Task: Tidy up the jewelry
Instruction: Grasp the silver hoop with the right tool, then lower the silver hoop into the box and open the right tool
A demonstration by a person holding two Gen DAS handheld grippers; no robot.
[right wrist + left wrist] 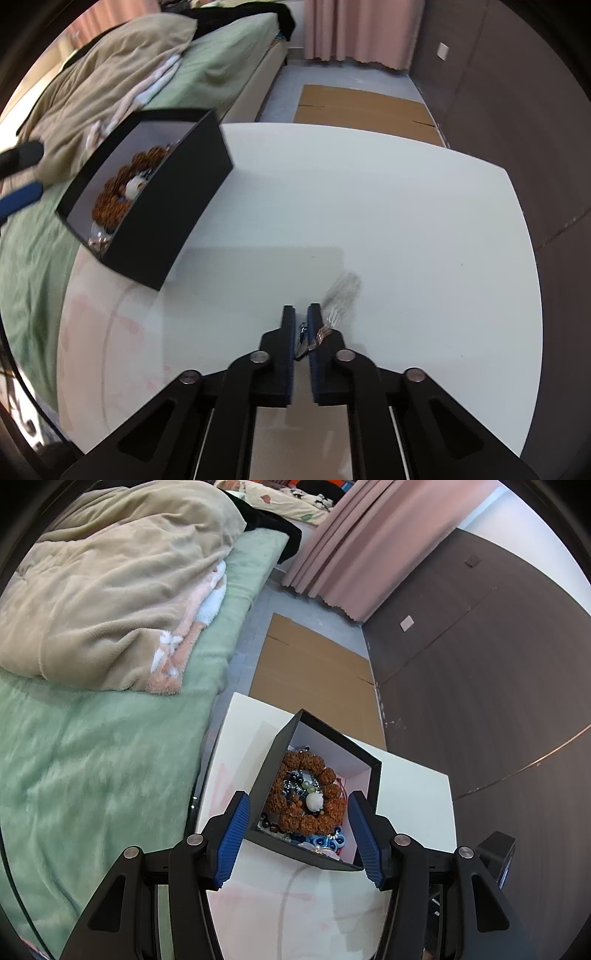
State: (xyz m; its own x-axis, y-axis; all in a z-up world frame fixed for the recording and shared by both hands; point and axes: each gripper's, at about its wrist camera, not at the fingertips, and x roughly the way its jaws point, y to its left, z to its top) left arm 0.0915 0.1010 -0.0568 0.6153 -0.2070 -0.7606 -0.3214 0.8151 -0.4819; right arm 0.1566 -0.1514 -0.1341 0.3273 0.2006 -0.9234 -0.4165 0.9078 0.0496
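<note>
2 wide-spread fingers of the left gripper [299, 836] hover above the box [275, 764], where the beads [308, 795] lie: knobby, light, easily taken at the rim. Right view: right gripper [301, 321] nearly closed on a limp, blurred chain [341, 291] over the table [369, 206]; box well left, bed [29, 258] beyond.

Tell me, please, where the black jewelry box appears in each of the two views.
Left wrist view: black jewelry box sits low centre, between the open left tongs.
Right wrist view: the box is at upper left, far from the right tongs.
Shared landmark: the brown bead bracelet inside it.
</note>
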